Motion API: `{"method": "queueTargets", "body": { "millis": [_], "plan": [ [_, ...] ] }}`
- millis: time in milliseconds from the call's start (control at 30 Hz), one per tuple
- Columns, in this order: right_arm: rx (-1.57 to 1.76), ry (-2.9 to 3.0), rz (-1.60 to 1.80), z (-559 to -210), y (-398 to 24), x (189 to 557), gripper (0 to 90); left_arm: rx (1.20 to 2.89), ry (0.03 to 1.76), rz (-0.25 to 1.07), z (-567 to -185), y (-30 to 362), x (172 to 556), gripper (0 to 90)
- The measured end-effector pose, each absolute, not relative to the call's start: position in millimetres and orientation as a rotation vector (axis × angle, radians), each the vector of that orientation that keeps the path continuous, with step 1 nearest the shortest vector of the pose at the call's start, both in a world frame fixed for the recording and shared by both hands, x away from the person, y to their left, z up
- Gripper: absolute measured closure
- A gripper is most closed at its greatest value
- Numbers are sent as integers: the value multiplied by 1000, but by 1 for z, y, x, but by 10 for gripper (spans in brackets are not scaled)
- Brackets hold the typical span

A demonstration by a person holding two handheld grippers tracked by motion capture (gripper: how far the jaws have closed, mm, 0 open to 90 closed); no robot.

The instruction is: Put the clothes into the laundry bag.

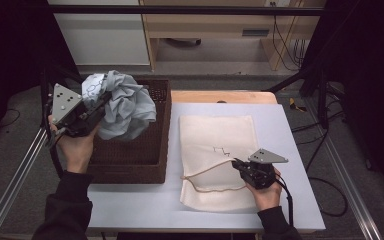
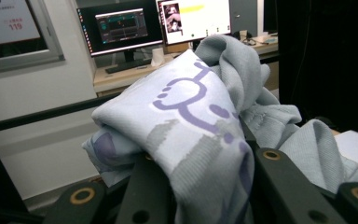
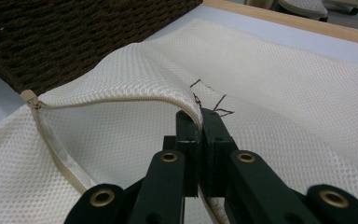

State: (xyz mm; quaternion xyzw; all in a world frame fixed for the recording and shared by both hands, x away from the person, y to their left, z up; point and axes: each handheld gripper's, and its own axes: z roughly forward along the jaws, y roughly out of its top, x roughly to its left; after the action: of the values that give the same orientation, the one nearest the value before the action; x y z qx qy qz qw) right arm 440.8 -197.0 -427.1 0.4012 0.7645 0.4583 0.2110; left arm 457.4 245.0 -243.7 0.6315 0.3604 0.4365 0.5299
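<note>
The white table [image 1: 145, 205] carries a dark woven basket [image 1: 145, 155] at its left and a cream mesh laundry bag [image 1: 220, 135] lying flat to the right of it, the two close together but apart.

Above the basket's left half hangs a bunched pale grey garment [image 1: 127, 107] with a lilac print, clear of the basket's bottom. The left gripper [image 1: 97, 105] has it pinched: in the left gripper view the cloth [image 2: 191, 126] is wedged between the two black jaws, which stand partly apart with the folds packed between them, and the rest of the garment spills up and over to the right of the jaws.

The right gripper [image 1: 239, 164] rests low on the bag's near part, toward its right edge. Its jaws are closed tight on the zipped edge of the bag's opening [image 3: 121, 99], lifting the upper layer a little so the mouth gapes to the left of the jaws. The zipper pull [image 3: 30, 99] sits at the far left end of that opening, near the basket's wall [image 3: 74, 37].
</note>
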Motion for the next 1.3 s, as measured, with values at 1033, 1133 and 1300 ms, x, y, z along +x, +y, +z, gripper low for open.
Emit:
{"method": "queueTargets", "body": {
  "millis": [1033, 1133, 1300],
  "plan": [
    [1121, 2118, 1280, -426, -198, 442, 874, 1500, 584, 913, -190, 192, 376, 739],
    [1122, 2116, 1280, -426, -198, 442, 875, 1506, 553, 873, -191, 182, 369, 739],
    [1125, 2113, 1281, -426, -198, 443, 874, 1528, 518, 783, -198, 166, 360, 738]
  ]
}}
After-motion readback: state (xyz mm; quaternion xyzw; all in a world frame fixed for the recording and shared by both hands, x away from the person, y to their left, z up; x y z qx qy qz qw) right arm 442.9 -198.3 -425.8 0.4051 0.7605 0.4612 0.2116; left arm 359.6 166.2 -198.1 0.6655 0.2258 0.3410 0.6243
